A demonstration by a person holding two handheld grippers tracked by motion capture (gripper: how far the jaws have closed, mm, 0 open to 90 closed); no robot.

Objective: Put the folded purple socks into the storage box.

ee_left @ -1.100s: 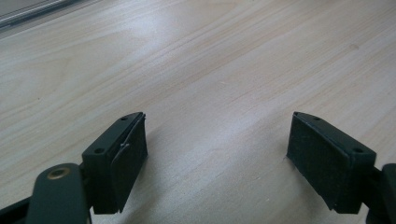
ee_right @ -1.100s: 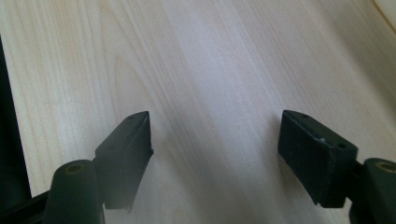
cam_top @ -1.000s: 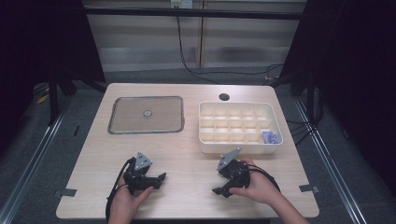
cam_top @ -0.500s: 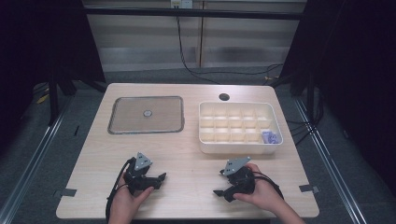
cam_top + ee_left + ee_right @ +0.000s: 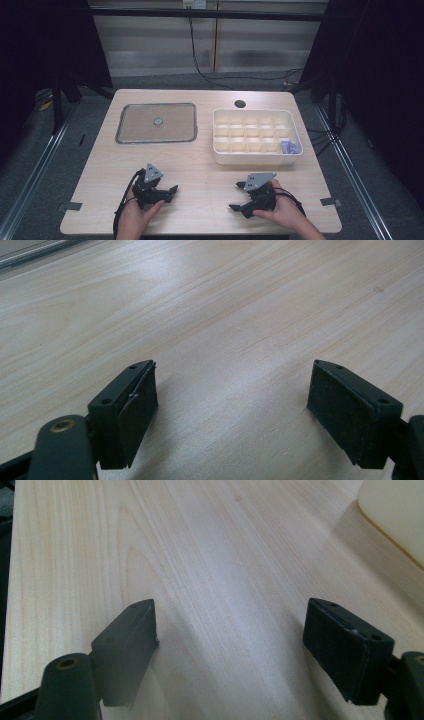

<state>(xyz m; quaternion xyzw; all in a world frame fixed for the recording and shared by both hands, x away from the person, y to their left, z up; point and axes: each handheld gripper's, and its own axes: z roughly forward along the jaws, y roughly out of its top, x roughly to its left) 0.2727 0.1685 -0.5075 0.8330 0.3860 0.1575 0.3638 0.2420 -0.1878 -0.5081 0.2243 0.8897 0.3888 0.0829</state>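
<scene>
Your left tongs point(image 5: 172, 191) sit low over the pale wooden tabletop point(image 5: 210, 165), jaws spread wide with bare wood between them. Your right tongs point(image 5: 236, 196) are likewise agape and hold nothing, well short of the white plastic compartment box point(image 5: 255, 157), on its near side. In that box's near right corner compartment lies a small purple object point(image 5: 289, 147). Left of the box lies a flat grey metal tray point(image 5: 125, 131), a small round piece point(image 5: 158, 120) at its middle.

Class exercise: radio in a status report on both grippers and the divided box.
Left gripper open, empty, low over table. Right gripper likewise. Compartment box untouched, one purple item inside. Nothing in the way.
</scene>
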